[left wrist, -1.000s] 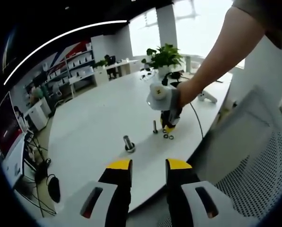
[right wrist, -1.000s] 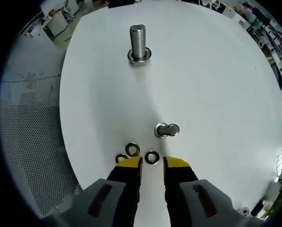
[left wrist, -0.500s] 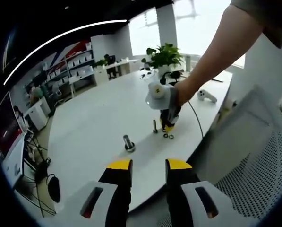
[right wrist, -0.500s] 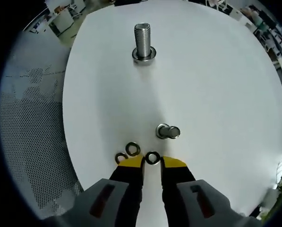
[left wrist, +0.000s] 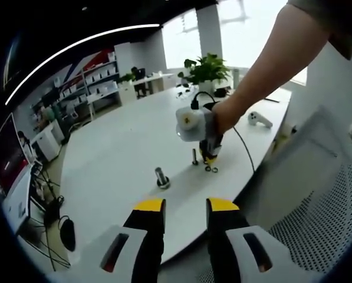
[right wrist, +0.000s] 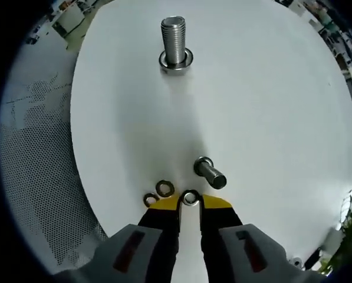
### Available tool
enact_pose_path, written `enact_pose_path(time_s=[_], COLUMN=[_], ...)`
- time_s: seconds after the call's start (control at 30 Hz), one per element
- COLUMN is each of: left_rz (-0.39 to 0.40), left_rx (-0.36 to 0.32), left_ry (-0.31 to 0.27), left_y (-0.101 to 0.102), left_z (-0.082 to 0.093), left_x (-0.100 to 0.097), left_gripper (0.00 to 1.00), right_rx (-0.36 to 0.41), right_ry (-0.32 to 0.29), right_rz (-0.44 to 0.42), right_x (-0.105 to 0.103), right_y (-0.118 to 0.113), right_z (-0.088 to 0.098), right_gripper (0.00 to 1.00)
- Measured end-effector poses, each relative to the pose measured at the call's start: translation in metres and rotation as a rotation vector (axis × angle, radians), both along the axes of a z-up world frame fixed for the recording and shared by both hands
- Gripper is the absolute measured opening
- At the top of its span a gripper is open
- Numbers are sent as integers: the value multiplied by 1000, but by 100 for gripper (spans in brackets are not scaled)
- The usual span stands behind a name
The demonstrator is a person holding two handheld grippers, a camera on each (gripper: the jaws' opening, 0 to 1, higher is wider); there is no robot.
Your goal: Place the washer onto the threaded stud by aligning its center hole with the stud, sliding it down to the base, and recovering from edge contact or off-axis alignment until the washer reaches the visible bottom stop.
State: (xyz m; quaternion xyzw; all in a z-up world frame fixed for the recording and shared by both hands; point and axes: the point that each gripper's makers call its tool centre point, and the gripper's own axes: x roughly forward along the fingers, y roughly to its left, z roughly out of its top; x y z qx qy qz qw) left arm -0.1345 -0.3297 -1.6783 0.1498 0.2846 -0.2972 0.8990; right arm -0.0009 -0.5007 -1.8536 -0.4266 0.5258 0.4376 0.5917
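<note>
In the right gripper view, a large threaded stud [right wrist: 175,44] stands upright at the far side of the round white table [right wrist: 270,118], with a ring around its base. A steel washer [right wrist: 190,197] lies flat between the tips of my right gripper [right wrist: 190,204]. The jaws stand narrowly apart on either side of it. Two more washers [right wrist: 164,188] lie just to its left. A small bolt [right wrist: 210,173] stands close by on the right. My left gripper [left wrist: 186,206] hovers open off the table edge, holding nothing. It looks at the stud [left wrist: 161,177] and at the right gripper [left wrist: 209,158], which is down on the table.
A person's hand [left wrist: 226,115] and arm hold the right gripper. A mesh chair [left wrist: 317,224] stands beside the table and appears again as the mesh chair [right wrist: 34,177]. A white controller [left wrist: 259,119], a cable and a potted plant [left wrist: 206,68] sit at the table's far side.
My right gripper's jaws have narrowed and moved forward, so the middle washer now sits between the tips. The right gripper has tilted. The left gripper has stayed still.
</note>
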Motion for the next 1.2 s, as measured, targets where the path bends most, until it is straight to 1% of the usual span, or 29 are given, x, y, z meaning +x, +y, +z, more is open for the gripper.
enact_pose_path(time_s=[0.13,0.17,0.23,0.37,0.47,0.5,0.6,0.7,0.87,0.97,1.13,1.2], left_rz=[1,1,-3,-8,-9,-10,-12,-14,-12,-12,-11,-8], left_rx=[2,3,5,5,6,6,7,7,8,8,10,11], left_ry=[3,5,10,12,14,14,16,15,14,13,12,10], left_y=[0,0,0,-1,-1,-1,-1,-2,-1,-1,-1,-1], left_z=[-1,-1,-2,-2,-3,-3,-3,-3,-3,-2,-2,-2], left_x=[0,0,-1,-2,-2,-2,-2,-2,-2,-2,-2,-2], left_gripper=[25,25,25,25,25,25,25,25,25,25,25,25], right_rx=[92,115,129,104,105,119,153,173,201,216,248,262], right_ry=[-34,-43,-53,-70,-69,-68,-74,-81,-98,-114,-125,-142], right_rz=[-40,-63,-80,-51,-63,-91,-136,-148,-152,-140,-121,-107], right_x=[2,2,0,-2,-1,-1,6,11,15,17,18,20], right_y=[0,-1,-2,-7,-11,-11,-11,-10,-4,0,14,19], right_z=[0,0,2,1,2,4,13,24,39,46,59,65], right_gripper=[13,13,13,13,13,13,13,13,13,13,13,13])
